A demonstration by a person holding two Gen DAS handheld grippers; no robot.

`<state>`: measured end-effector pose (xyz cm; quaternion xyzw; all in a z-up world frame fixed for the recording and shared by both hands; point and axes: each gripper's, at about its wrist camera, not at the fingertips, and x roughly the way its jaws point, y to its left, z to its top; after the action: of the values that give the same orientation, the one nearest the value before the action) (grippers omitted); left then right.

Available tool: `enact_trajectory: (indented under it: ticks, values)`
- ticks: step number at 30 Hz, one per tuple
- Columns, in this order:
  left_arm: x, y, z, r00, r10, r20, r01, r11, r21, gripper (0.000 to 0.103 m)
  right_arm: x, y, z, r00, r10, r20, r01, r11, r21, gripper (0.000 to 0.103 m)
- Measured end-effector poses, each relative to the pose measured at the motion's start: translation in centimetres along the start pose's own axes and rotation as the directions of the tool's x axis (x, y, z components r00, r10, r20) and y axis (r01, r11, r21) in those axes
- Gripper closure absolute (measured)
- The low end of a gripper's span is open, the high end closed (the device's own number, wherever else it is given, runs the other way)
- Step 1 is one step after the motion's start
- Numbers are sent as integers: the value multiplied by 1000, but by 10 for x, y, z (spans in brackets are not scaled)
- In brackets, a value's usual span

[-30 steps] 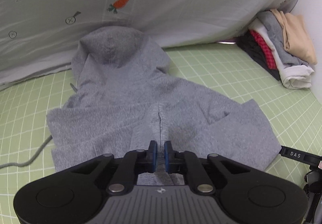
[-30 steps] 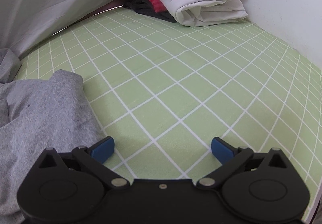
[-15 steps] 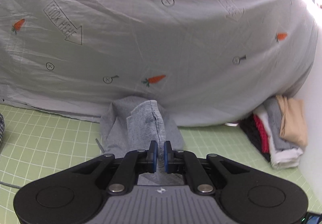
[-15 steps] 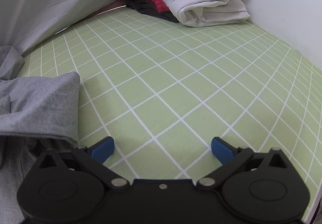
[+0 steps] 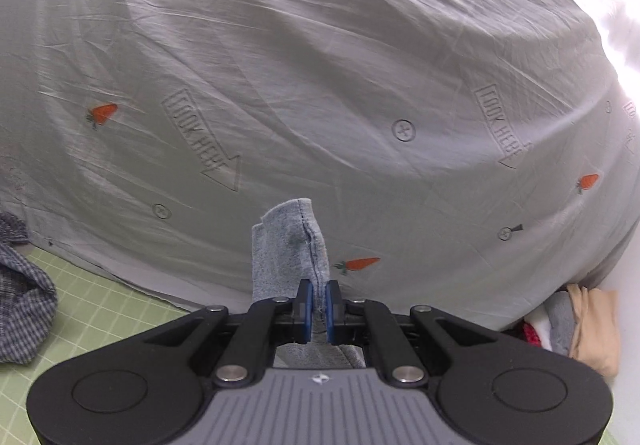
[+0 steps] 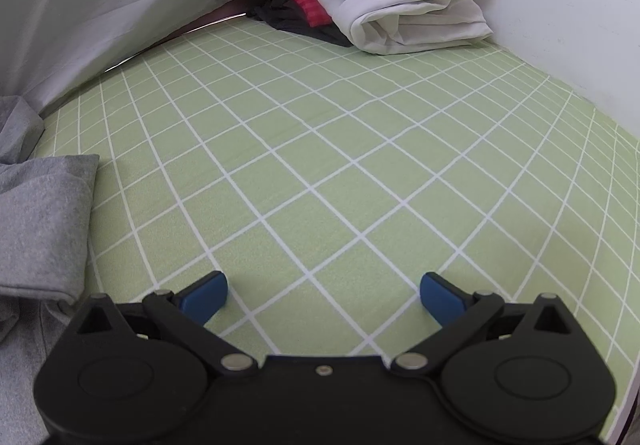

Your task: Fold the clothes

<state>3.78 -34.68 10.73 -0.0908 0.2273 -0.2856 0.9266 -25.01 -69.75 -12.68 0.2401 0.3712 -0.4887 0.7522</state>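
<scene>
My left gripper (image 5: 318, 303) is shut on a seamed edge of the grey hoodie (image 5: 286, 245), and a flap of that cloth stands up past the blue pads. It is raised and faces the grey carrot-print sheet (image 5: 320, 85). In the right wrist view the rest of the grey hoodie (image 6: 40, 213) lies at the left, its near edge lifted and folded over. My right gripper (image 6: 322, 295) stands wide open just above the green grid mat (image 6: 340, 185), holding nothing, to the right of the hoodie.
A stack of folded clothes (image 6: 384, 1) sits at the back right against the white wall (image 6: 560, 5); the same folded clothes (image 5: 576, 325) show at the right of the left wrist view. A blue checked garment (image 5: 20, 305) lies bunched at the far left.
My left gripper has risen and tipped up with the hoodie edge, so the sheet now fills its view. At the right, the hoodie's near edge has lifted and folded over. The right gripper stayed put.
</scene>
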Motion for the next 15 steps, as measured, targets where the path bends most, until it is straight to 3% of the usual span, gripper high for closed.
enact_trajectory:
  ticks: [3, 7, 9, 12, 15]
  values:
    - [-5, 31, 1, 995, 97, 12, -97, 995, -33, 96, 0, 0, 0, 1000, 0, 0, 0, 1000, 1, 0]
    - [-13, 74, -10, 966, 258, -12, -258, 964, -59, 95, 1, 0, 0, 1000, 0, 3, 0, 1000, 0, 0]
    - [-11, 97, -24, 933, 353, -74, -358, 930, -86, 91, 1, -1, 0, 1000, 2, 2, -2, 1000, -2, 0]
    - [-8, 129, -50, 855, 481, -196, -506, 856, -104, 85, 2, 2, 2, 1000, 0, -8, 0, 1000, -3, 0]
    - [-10, 148, -71, 818, 503, -280, -550, 826, -123, 71, 5, 5, 9, 999, 4, -48, -5, 1000, -8, 0]
